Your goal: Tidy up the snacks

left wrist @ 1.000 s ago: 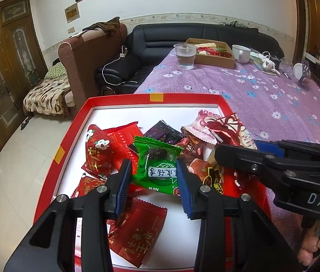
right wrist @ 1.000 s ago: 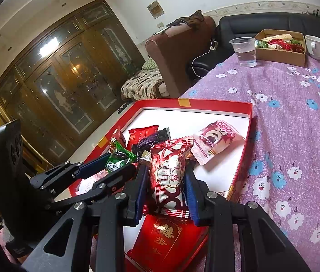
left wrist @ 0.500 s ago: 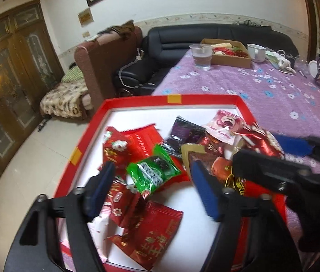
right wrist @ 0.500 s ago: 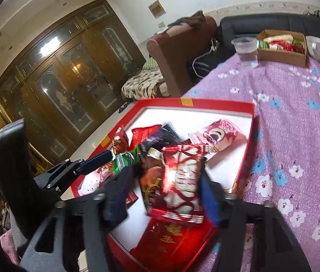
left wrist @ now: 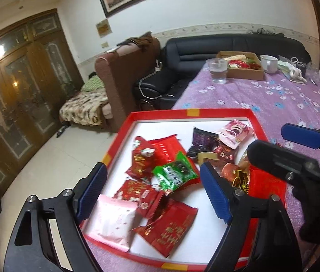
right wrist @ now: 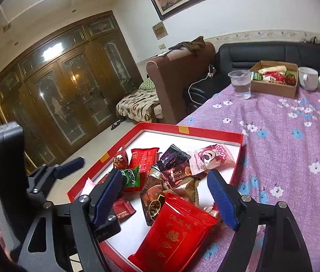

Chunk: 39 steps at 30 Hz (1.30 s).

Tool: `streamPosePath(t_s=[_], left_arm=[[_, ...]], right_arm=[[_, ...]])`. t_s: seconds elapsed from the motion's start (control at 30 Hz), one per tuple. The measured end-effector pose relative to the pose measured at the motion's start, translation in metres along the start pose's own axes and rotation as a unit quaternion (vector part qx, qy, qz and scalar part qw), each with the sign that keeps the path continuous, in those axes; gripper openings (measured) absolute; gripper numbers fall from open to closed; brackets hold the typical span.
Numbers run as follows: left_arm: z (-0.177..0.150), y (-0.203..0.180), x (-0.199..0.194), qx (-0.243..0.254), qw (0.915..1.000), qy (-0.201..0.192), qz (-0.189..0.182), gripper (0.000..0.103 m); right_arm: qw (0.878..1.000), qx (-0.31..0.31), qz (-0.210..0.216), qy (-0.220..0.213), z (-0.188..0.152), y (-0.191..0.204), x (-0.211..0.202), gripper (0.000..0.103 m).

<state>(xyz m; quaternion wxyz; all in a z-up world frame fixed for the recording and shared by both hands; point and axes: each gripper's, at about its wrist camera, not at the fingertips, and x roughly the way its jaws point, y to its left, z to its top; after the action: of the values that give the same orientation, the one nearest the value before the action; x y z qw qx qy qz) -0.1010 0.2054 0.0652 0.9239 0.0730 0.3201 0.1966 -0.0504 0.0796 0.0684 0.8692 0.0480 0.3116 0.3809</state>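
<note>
Your left gripper and right gripper were matte black frames with ribbed blue pads and silver screws behind those pads.

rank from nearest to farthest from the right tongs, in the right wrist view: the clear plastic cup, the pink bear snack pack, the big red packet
1. Big red packet: right under the right tongs, overhanging the tray's near edge.
2. Pink bear snack pack: just beyond, by the red tray's far right corner.
3. Clear plastic cup: far end of the purple tablecloth, beside the cardboard box.
</note>
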Motion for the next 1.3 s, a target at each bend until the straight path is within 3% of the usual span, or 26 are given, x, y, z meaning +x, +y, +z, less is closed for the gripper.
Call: streamPosePath(t_s=[0.2, 0.83, 1.07, 1.3], left_arm=[[-0.005, 0.013, -0.012, -0.032, 0.9993, 0.009, -0.016, 0.086], [-0.011, 0.019, -0.029, -0.077, 0.9967, 0.021, 0.012, 0.086], [-0.012, 0.028, -0.035, -0.101, 0.9949, -0.001, 0.005, 0.086], [-0.015, 0.039, -0.025, -0.111, 0.9936, 0.004, 0.018, 0.086]], right_arm=[[1.0, -0.03, -0.008, 0.002, -0.005, 0.014, -0.003, 0.081], [1.0, -0.008, -0.006, -0.003, -0.011, 0.006, -0.02, 0.085], [0.998, -0.037, -0.031, -0.03, -0.012, 0.015, -0.028, 0.086], [0.994, -0.078, -0.052, -0.059, -0.015, 0.03, -0.035, 0.086]])
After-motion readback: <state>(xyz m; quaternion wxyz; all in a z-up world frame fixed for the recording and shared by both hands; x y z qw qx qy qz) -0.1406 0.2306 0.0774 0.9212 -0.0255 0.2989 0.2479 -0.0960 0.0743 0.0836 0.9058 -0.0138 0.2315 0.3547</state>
